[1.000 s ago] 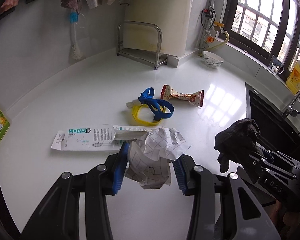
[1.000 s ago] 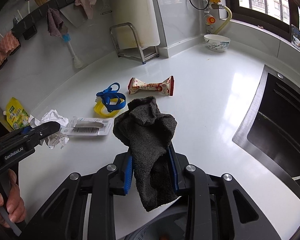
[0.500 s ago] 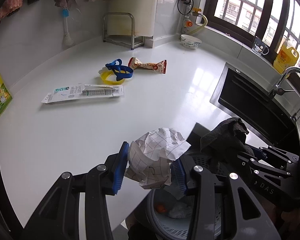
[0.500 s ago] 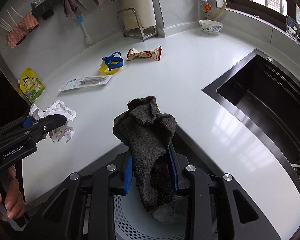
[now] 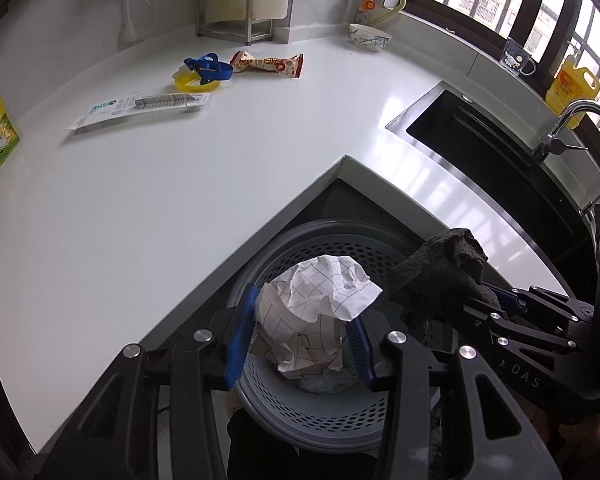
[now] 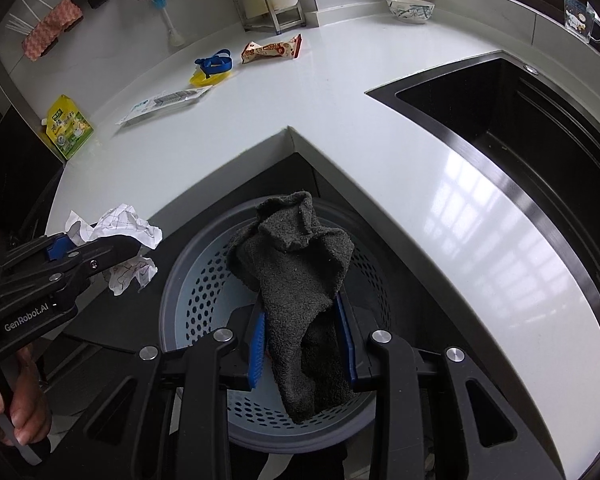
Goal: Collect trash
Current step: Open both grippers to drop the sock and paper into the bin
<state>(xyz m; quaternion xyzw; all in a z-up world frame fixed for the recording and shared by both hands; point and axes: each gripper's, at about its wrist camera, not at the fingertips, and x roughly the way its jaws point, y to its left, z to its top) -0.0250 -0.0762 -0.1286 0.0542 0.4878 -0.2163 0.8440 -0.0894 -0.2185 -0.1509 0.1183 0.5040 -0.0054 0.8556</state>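
My left gripper (image 5: 300,340) is shut on a crumpled ball of checked paper (image 5: 320,300) and holds it above the grey perforated trash basket (image 5: 324,424) below the counter's inner corner. My right gripper (image 6: 304,344) is shut on a dark grey cloth (image 6: 296,280) and holds it over the same basket (image 6: 196,292). On the white counter lie a toothbrush package (image 5: 140,108), a blue and yellow band (image 5: 200,74) and a red snack wrapper (image 5: 268,65). The left gripper with its paper (image 6: 116,232) shows at the left of the right wrist view.
A black sink (image 6: 540,128) with a tap (image 5: 572,120) is set in the counter on the right. A yellow-green pouch (image 6: 66,126) stands at the counter's left end. A bowl (image 5: 370,36) and a metal rack (image 5: 232,12) stand at the back wall.
Both grippers have pulled back from the counter and down. They now hold the paper and the cloth over the trash basket below the counter corner. Both stay shut.
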